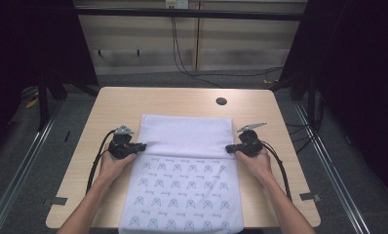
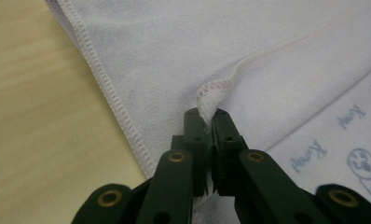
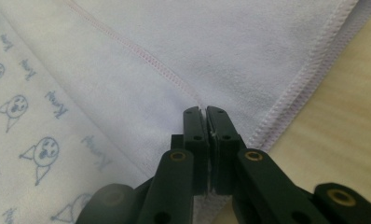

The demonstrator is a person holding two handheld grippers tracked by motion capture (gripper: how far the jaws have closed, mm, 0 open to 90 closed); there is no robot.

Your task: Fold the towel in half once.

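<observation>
**Towel fold, hem held at both ends**

Left gripper (image 1: 142, 145), jaws closed on the hem corner at the towel's (image 1: 182, 170) 9 o'clock edge. The hem runs straight across from 9 to 3 o'clock over the table (image 1: 109, 105). Right gripper (image 1: 229, 148), jaws closed on the opposite corner. Both stand level with each other; the unfolded printed half lies toward 6 o'clock.

White towel (image 1: 184, 170) with blue cat print, spread flat on counter (image 1: 114, 105); far part folded back over itself, plain side up.
</observation>
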